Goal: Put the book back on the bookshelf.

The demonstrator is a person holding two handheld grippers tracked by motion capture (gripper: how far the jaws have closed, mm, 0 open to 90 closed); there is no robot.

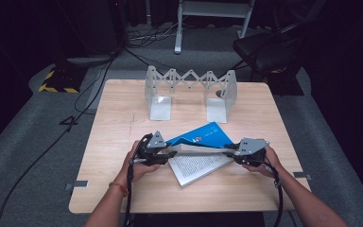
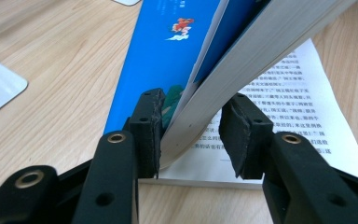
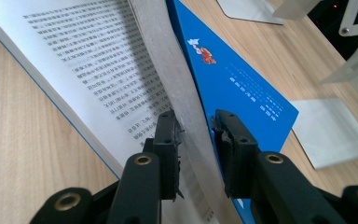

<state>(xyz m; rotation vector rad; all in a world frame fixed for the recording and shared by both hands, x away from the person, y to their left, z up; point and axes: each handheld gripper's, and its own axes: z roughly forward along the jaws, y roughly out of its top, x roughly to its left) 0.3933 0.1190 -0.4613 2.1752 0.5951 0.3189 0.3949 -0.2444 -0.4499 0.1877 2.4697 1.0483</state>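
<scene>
Book (image 1: 199, 152): blue-covered paperback, lying open near the middle of the wooden table (image 1: 123, 123), toward the front edge; lower half flat with a printed page facing up, upper block of pages and cover raised at a slant.

Cover (image 2: 163, 56): bright blue, small red-and-white figure printed on it, tilted up above the open page in both gripper views.

Page block (image 3: 172, 93): thick white wedge of leaves, lifted off the printed page (image 3: 93, 70), bowed slightly near the corner in the left gripper view.

Left gripper (image 2: 191, 135): at the book's left end, jaws partly apart; one pad (image 2: 150, 126) against the cover side, the other (image 2: 240, 135) standing clear of the page edges with a gap showing; lifted block between the jaws but not pinched.

Right gripper (image 3: 196, 149): at the book's right end, jaws drawn together on the raised leaves; both pads pressing the white page block, blue cover just beyond the far pad (image 3: 230, 144).

Hands: left hand (image 1: 139, 163) and right hand (image 1: 264, 163) each wrapped around a gripper body, forearms entering from the bottom of the high view, cables trailing back along them.

Beyond the book: white folding bookstand (image 1: 191, 90) with a zigzag lattice and two flat feet, upright at the table's far side, well apart from the book.

Surroundings: grey floor (image 1: 38, 156) around the table, dark cables across it.
</scene>
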